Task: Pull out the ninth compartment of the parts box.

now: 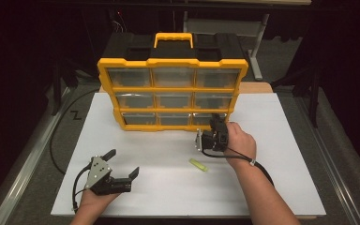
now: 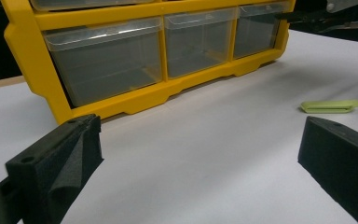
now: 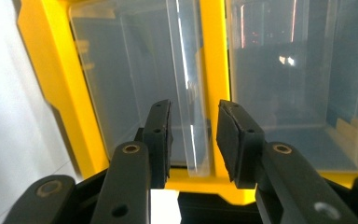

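Yellow organizer (image 1: 172,89) at surface (image 1: 272,187) rear. Right hand-held gripper (image 3: 193,140) at bottom-right drawer (image 3: 135,84), jaws straddling clear lip, not yet pinching. Left hand-held gripper (image 1: 122,164) spread, idle. Risk: pads slip off lip; pull drags organizer.

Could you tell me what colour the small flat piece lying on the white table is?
The small flat piece is light yellow-green, clearest in the left gripper view.

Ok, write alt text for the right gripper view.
The right gripper has its two black jaws on either side of the clear front lip of a drawer in a yellow organizer, a gap visible beside each pad. A white tabletop lies left.
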The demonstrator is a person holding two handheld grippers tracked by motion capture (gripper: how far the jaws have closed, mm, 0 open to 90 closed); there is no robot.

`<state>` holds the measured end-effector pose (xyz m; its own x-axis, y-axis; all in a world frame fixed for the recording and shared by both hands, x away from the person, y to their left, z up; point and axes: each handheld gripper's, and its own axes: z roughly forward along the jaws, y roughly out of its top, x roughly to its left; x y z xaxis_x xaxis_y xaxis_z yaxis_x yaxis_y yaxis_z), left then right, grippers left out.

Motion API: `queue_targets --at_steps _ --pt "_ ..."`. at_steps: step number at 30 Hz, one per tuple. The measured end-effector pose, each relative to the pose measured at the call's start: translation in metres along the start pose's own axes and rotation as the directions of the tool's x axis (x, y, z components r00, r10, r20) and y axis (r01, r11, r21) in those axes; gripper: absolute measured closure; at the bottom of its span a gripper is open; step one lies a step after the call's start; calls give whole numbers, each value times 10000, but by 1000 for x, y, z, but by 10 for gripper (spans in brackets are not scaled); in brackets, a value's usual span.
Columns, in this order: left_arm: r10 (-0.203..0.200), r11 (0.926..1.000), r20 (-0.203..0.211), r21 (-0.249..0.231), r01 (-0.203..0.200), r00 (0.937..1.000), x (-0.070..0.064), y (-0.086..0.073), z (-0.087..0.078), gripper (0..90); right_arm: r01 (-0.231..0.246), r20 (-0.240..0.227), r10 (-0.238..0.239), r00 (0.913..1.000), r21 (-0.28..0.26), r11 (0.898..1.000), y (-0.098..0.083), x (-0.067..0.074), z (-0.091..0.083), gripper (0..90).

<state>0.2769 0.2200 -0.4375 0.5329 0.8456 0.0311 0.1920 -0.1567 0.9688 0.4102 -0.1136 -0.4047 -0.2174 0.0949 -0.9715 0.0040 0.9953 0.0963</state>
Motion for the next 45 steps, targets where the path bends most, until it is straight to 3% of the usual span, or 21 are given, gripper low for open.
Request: queue_targets --at_steps 2,3,8,9,11,24,33,34,35,45 --pt "2 10000 11 7 -2 10000 0 0 0 3 -172 6 171 9999 107 9998 2 2 1 691" --pt "4 10000 27 21 -4 10000 0 0 0 3 181 120 -180 9998 -54 9998 3 0 2 697" --pt "12 10000 59 -9 -12 10000 0 0 0 3 211 -23 -211 9998 60 9998 7 2 5 706" --pt "19 10000 60 -7 -19 10000 0 0 0 3 17 13 -17 10000 35 10000 7 3 6 709" --pt "22 10000 70 -1 -22 10000 0 0 0 3 241 92 -242 9997 102 9997 8 2 7 721" --pt "46 10000 106 29 -46 9999 0 0 0 3 474 258 -475 9985 75 9988 9 6 10 772" --pt "17 10000 155 -22 -17 9999 -1 0 0 3 358 749 -360 9965 33 9994 10 14 12 781" --pt "19 10000 165 -22 -19 9999 -1 0 0 3 496 717 -502 9962 106 9987 10 13 11 781" --pt "22 10000 174 -27 -22 9998 -1 0 0 3 300 708 -303 9970 48 9995 10 14 12 782" --pt "133 9999 260 -19 -132 9996 -2 0 0 3 237 562 -236 9981 -1 9997 9 9 8 792"
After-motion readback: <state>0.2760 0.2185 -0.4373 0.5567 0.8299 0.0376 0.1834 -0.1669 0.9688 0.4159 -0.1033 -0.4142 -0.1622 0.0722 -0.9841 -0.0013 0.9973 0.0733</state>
